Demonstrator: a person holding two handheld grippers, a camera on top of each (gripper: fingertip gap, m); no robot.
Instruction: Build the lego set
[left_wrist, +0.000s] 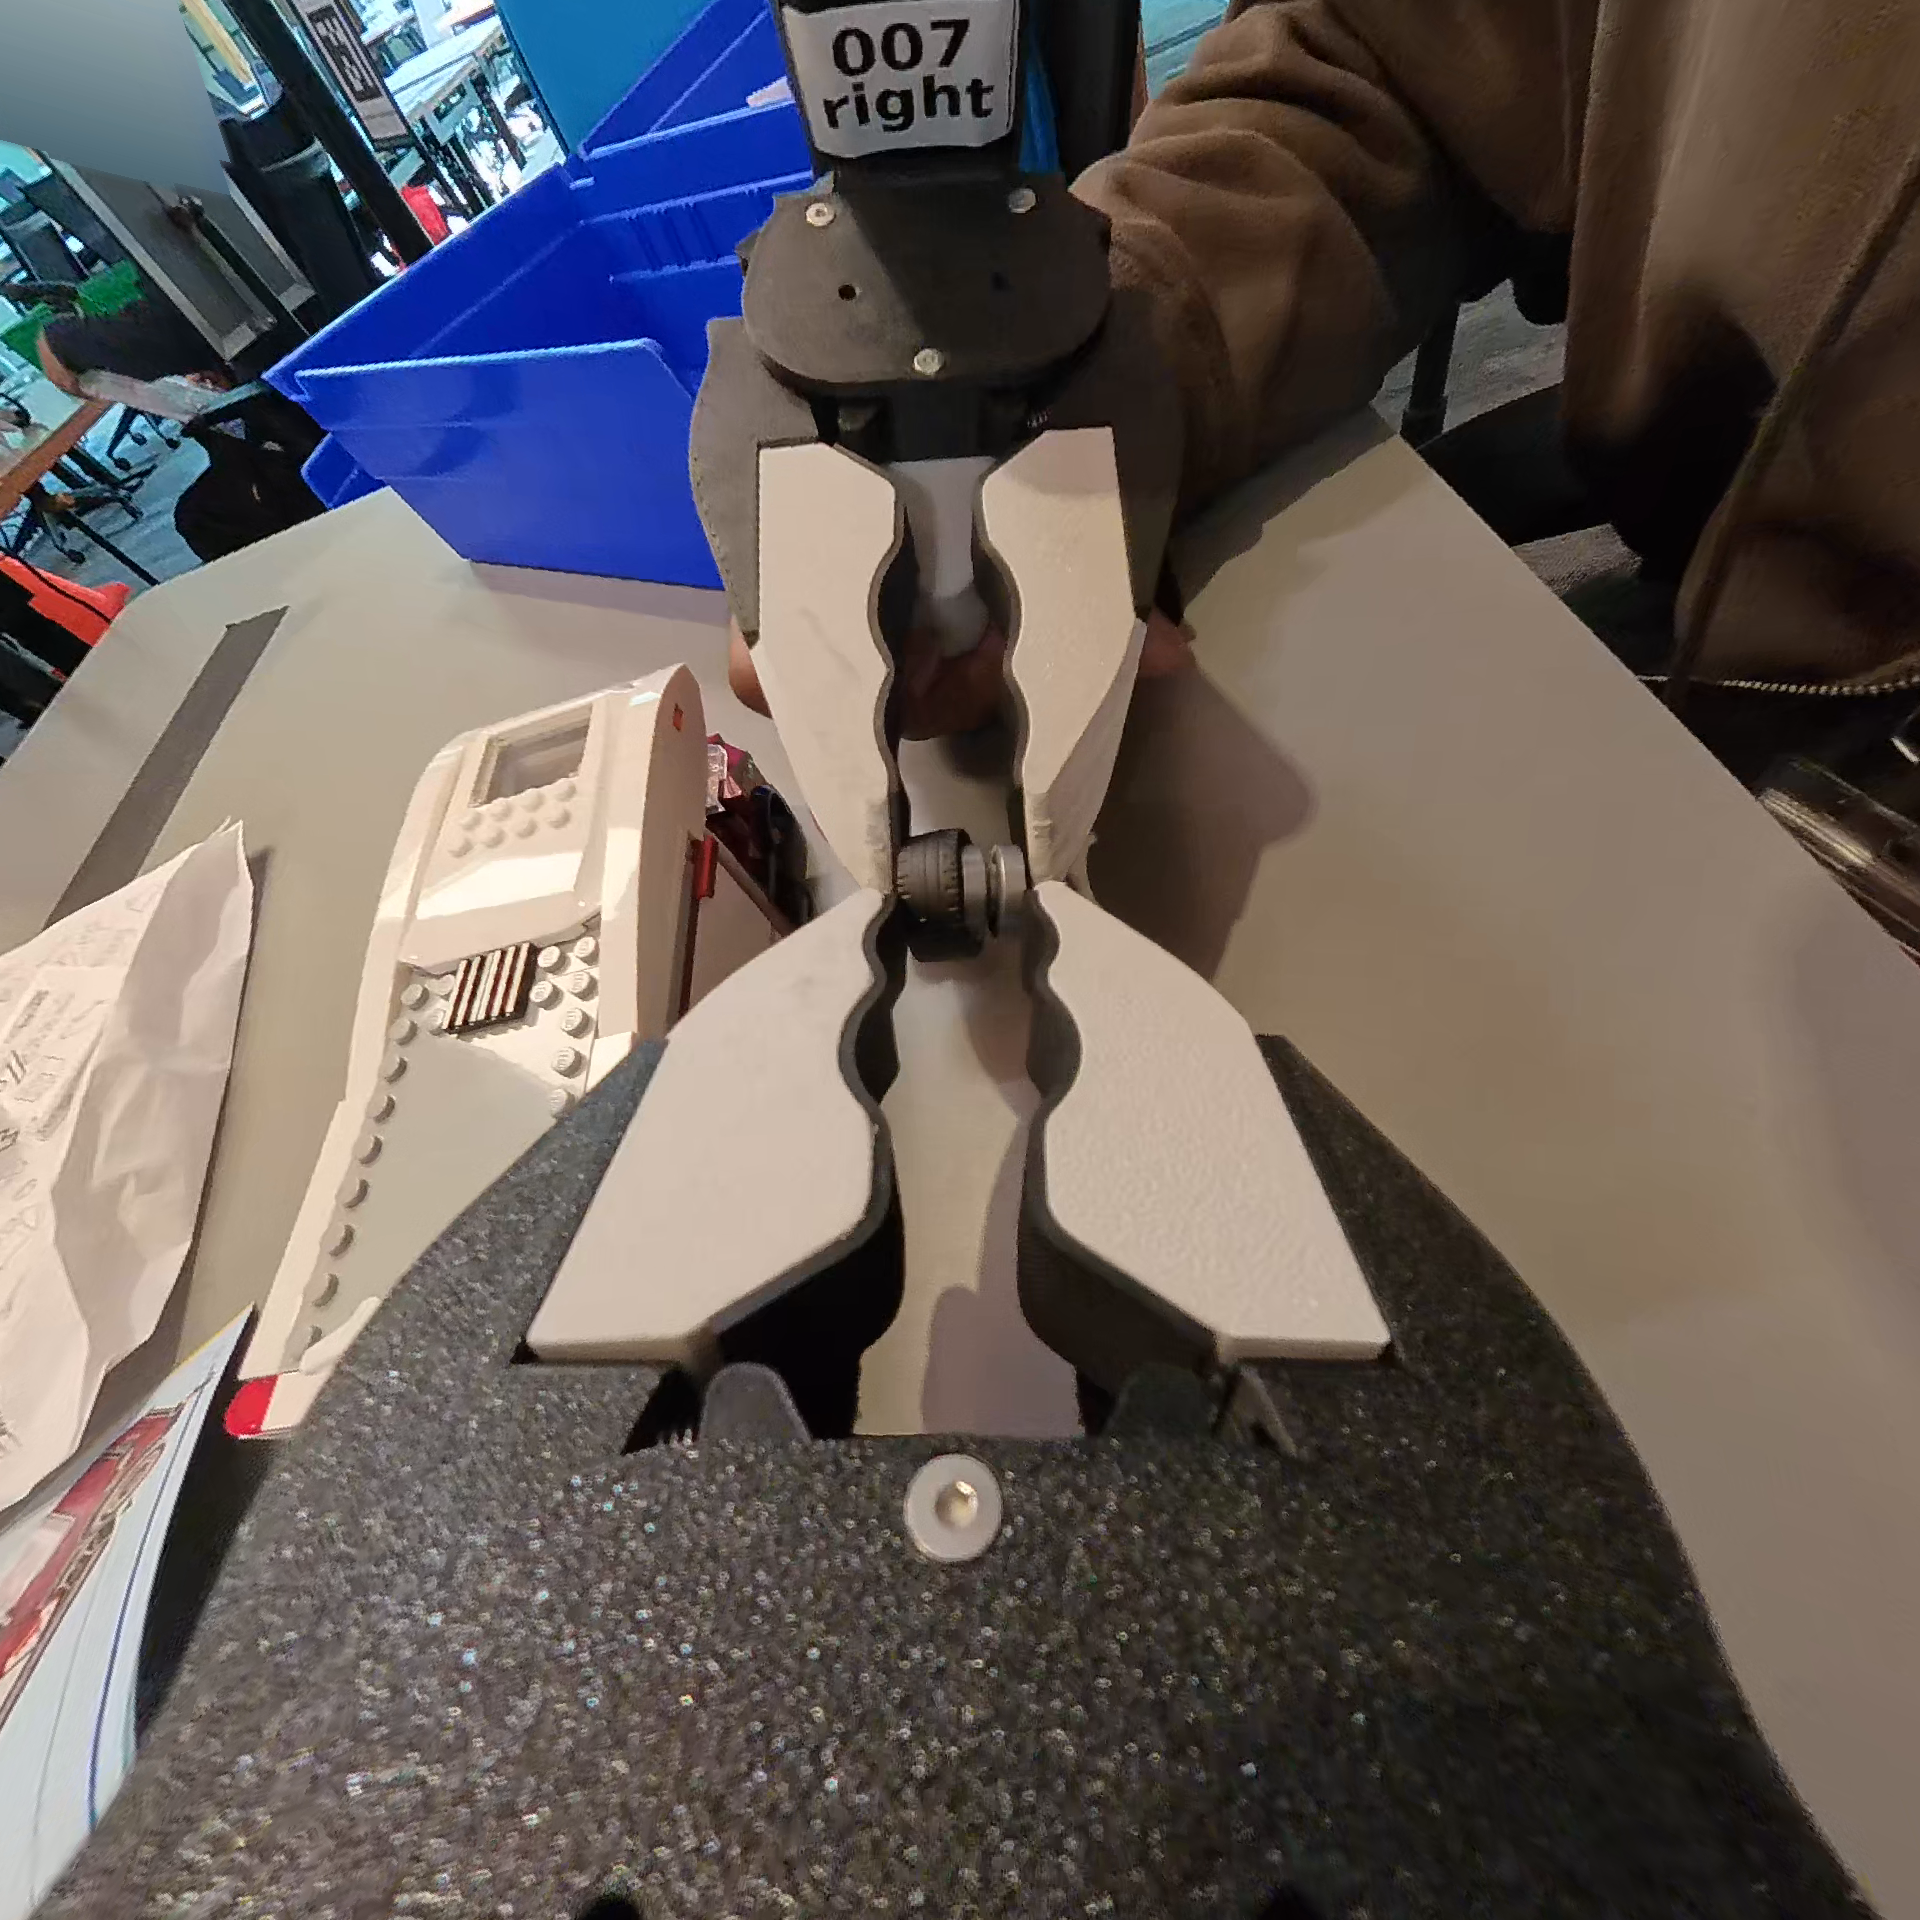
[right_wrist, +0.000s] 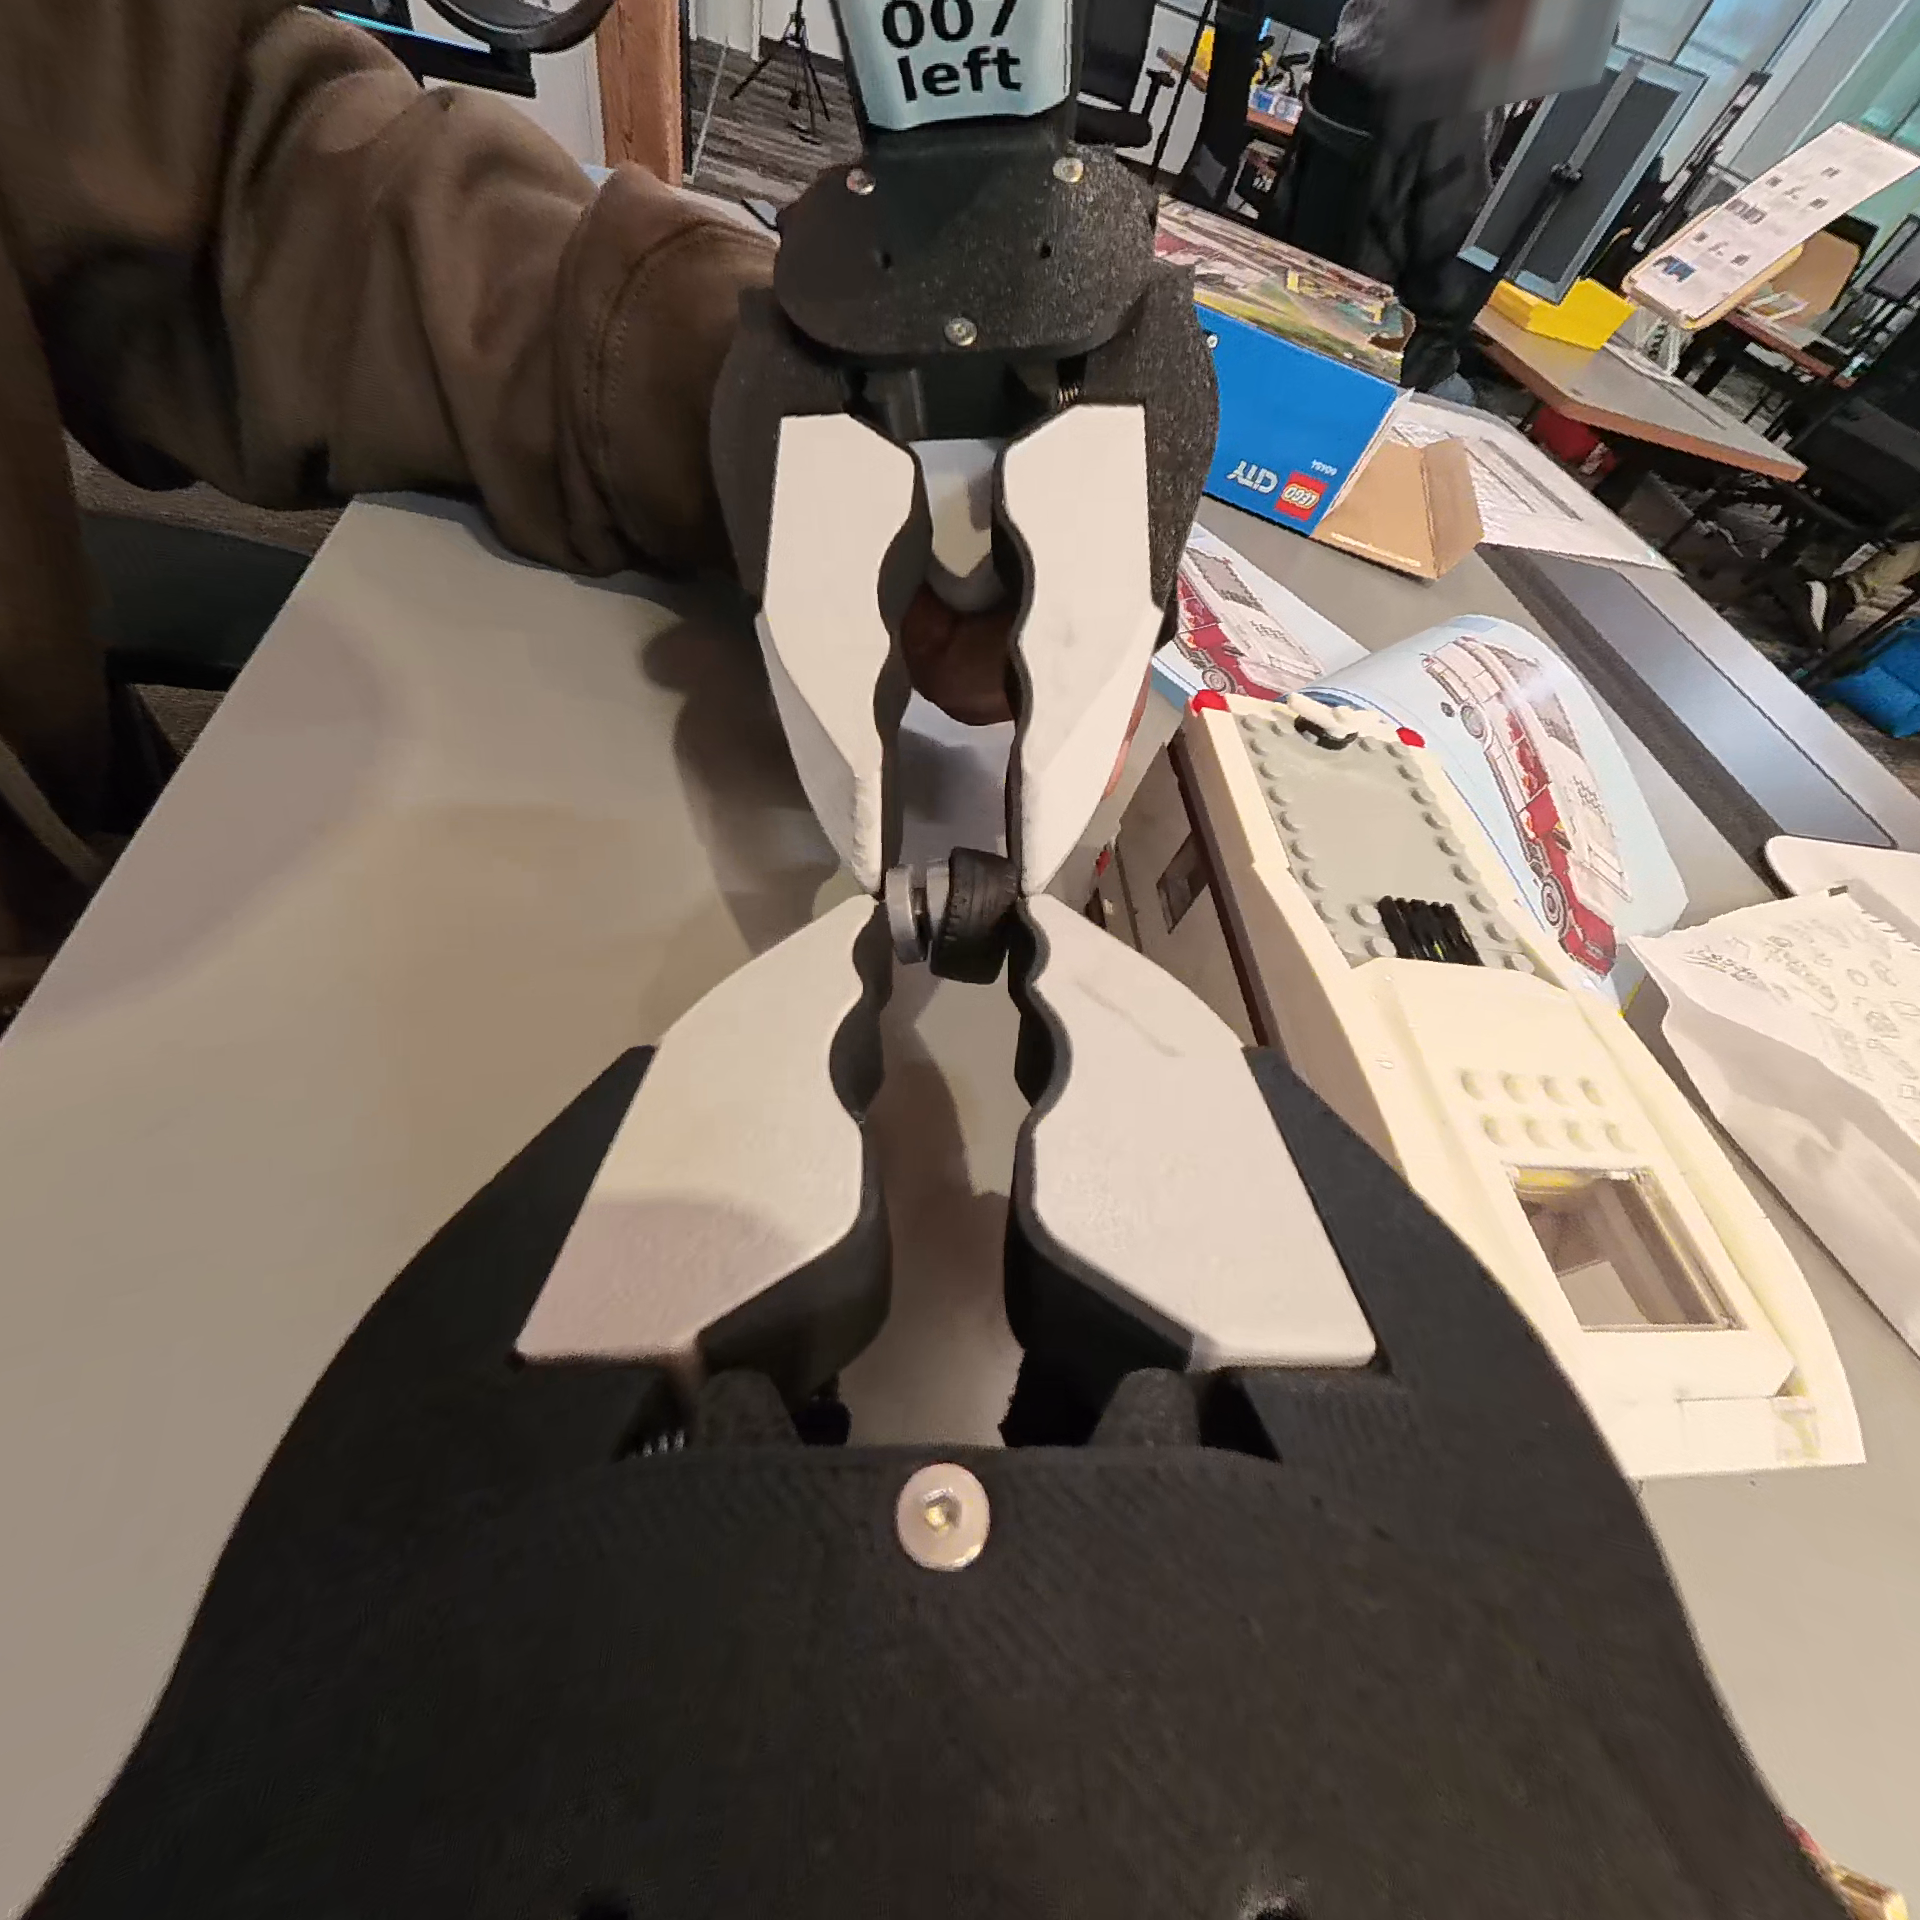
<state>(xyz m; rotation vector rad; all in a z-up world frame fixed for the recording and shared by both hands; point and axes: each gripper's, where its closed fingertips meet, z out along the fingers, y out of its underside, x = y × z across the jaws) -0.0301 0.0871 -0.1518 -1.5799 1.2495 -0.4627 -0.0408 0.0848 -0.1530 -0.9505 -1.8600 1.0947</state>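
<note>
Between both grippers' tips, small wheel assy (left_wrist: 956, 896), axle crosswise, L (left_wrist: 954, 920) & R (right_wrist: 951, 930) jaws clamped on it.

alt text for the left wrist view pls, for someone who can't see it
Two pairs of grey tongs meet tip to tip over a grey table, the left tongs from below and the right tongs from above, both pinching a small toy wheel assembly with a dark tyre and grey hubs. A white brick-built vehicle roof and crumpled instruction sheets lie to the left, with blue bins behind.
</note>
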